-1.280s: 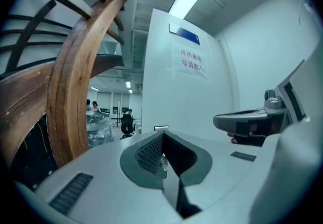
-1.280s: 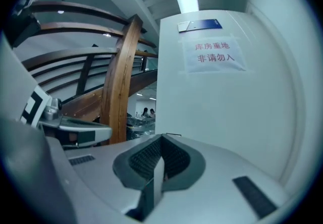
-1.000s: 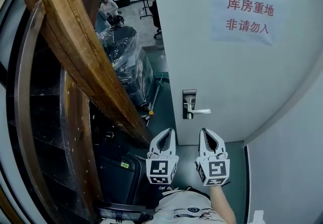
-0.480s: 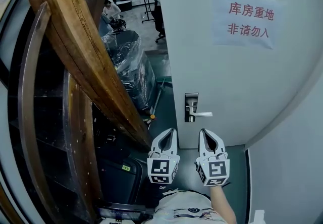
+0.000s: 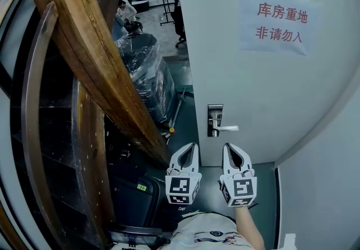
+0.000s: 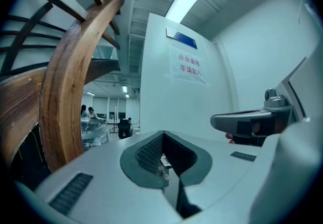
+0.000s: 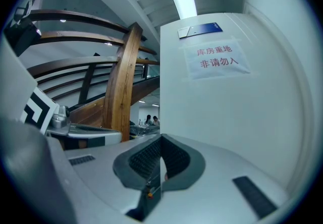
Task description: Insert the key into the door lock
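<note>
The white door carries a silver lock plate with a lever handle and a paper sign. Both grippers are held level below the lock, a short way from the door. My left gripper points just left of the lock plate, and my right gripper points just right of it. In the left gripper view the left gripper is shut, with a small silver piece that looks like the key pinched between its pads. In the right gripper view the right gripper is shut with nothing seen in it.
A heavy curved wooden stair beam crowds the left side. Plastic-wrapped dark goods stand past the door's open edge, with people far behind. A dark case sits low on the left. A pale wall closes the right.
In the head view the door and lock plate have drifted slightly right and down. Both grippers keep their place and stay shut.
</note>
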Demonstrator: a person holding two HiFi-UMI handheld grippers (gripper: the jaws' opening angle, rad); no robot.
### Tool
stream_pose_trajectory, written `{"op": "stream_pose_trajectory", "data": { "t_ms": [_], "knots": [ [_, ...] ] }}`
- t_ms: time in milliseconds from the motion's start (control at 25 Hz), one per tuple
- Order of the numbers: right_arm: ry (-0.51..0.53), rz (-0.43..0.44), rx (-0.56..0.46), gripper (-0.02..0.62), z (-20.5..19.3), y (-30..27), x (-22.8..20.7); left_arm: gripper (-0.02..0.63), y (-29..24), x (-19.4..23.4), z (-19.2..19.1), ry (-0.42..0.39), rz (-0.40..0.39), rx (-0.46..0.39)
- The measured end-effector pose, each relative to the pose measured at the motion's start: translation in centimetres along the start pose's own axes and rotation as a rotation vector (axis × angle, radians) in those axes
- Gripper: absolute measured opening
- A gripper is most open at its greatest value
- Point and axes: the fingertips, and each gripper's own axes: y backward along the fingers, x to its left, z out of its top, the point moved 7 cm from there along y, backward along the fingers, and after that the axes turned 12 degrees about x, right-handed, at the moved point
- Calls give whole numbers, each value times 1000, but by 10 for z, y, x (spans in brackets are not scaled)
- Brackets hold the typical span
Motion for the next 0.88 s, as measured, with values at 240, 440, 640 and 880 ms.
{"op": "stream_pose_trajectory", "data": {
  "t_ms": [240,440,640,880],
  "knots": [
    [2,-1,5,6,-1,-2,-1,5,-2,-1,0,-5,-2,0],
    [7,2,8,6,-3,-3,0,5,-2,0,-2,-1,-3,0],
    [4,0,10,6,-4,-3,-1,5,-2,-1,-2,0,-3,4],
    [-4,-2,16,6,-6,-3,-1,5,-2,-2,-3,-2,-6,5]
  ]
}}
